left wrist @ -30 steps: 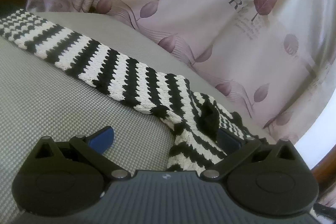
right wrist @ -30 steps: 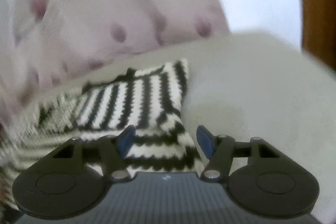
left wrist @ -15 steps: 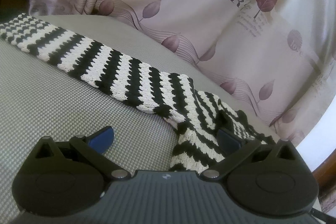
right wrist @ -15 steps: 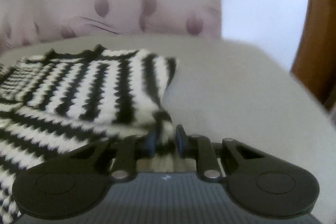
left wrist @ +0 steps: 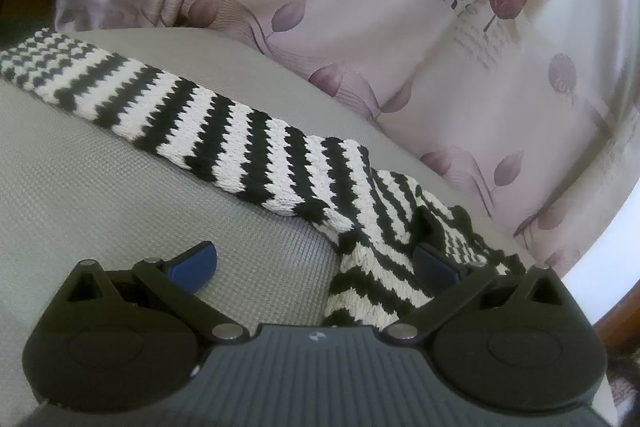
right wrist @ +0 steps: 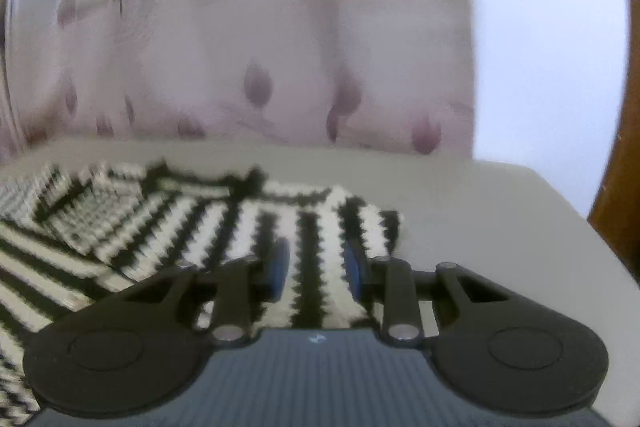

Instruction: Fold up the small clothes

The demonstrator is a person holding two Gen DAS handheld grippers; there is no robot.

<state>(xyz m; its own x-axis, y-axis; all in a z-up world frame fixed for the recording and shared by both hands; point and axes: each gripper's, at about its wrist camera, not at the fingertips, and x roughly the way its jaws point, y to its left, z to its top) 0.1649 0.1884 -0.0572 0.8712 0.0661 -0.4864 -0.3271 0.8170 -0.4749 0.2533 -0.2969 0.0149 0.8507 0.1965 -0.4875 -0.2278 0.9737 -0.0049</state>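
Note:
A black-and-white striped knit garment (left wrist: 248,143) lies on a grey cushion. One sleeve stretches to the far left in the left wrist view; its body bunches at the lower right. My left gripper (left wrist: 316,263) is open wide, its right finger resting on the bunched knit, nothing held. In the right wrist view the garment (right wrist: 224,227) lies spread with a folded flap. My right gripper (right wrist: 318,269) is over the garment's right part, with a strip of knit between its partly closed blue pads (right wrist: 278,267); whether they grip it is unclear. This view is blurred.
The grey woven cushion (left wrist: 120,227) carries the garment; its right edge (right wrist: 540,227) drops off near a brown wooden post (right wrist: 620,167). A pale pink curtain (left wrist: 400,27) with purple leaves hangs close behind the cushion.
The right gripper closed on the garment's edge, then moved up over the knit with its pads now wider apart. The left gripper stayed open and shifted only slightly.

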